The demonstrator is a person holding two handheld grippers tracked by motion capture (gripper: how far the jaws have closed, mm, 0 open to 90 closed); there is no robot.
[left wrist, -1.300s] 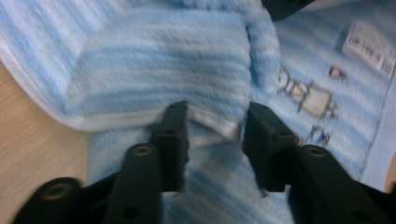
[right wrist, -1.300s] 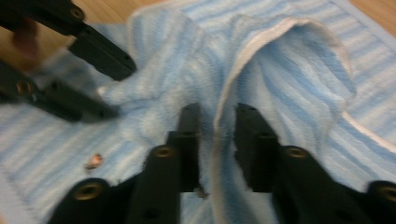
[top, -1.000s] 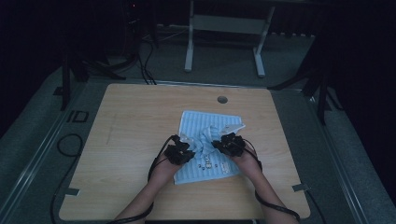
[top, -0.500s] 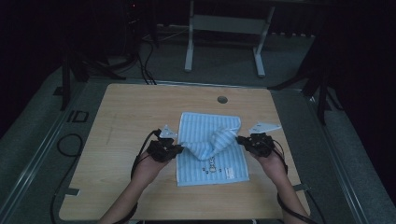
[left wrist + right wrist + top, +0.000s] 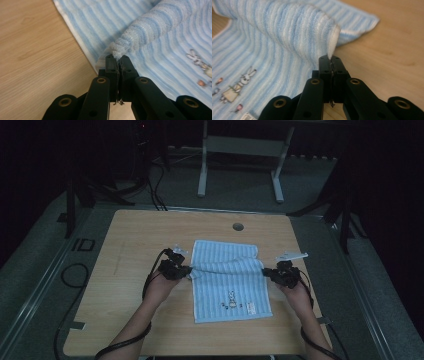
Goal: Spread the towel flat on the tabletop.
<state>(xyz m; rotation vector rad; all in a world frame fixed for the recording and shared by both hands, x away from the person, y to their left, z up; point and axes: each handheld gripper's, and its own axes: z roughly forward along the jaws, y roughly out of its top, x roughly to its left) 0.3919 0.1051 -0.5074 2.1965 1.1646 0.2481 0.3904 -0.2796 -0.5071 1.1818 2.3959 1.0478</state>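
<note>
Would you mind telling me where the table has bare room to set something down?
The table is bare along its left side, left of the left gripper, and along the near edge below the towel. A strip lies free behind the towel, around the round hole. The middle is crowded: towel stretched between left gripper and right gripper.

A: So where are we here? We reckon it's some kind of lab or recording studio, not anyone's home.

B: Yeah, we'd say the same. One bare wooden table with a cable hole sits on grey carpet, and the surroundings are dark.

A: Plus we can see black cables trailing over the floor, dark stand legs at the sides, and a white metal frame behind the table. Looks like a test rig to us.
</note>
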